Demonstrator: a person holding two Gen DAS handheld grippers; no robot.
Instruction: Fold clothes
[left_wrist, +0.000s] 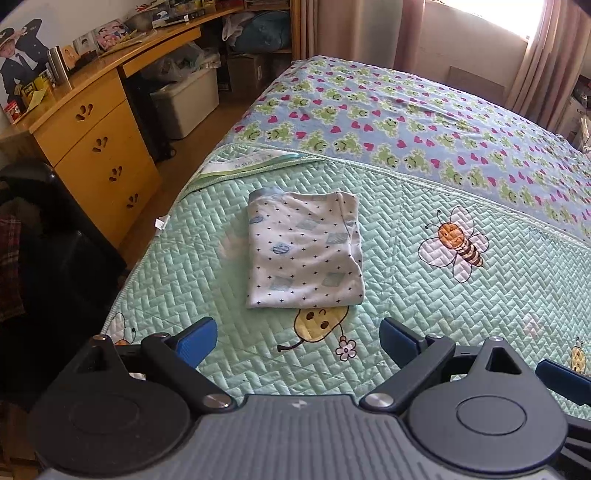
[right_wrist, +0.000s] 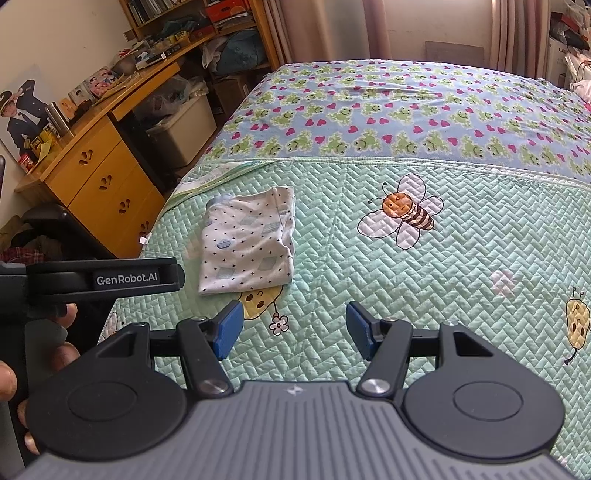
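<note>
Garment (left_wrist: 304, 251): folded, white, dotted, flat on quilt (left_wrist: 406, 332) | both fingers: apart, empty

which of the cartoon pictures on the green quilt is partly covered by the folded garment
The yellow smiling figure holding a flower, just below the folded garment. The bee to its right lies fully uncovered.

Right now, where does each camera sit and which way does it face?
Left wrist: on the left tool, angled down at the folded garment on the green quilt; own open fingers show.
Right wrist: on the right tool, same downward aim; a hand shows at left.
Shared: garment, quilt, bee, wooden desk.
</note>
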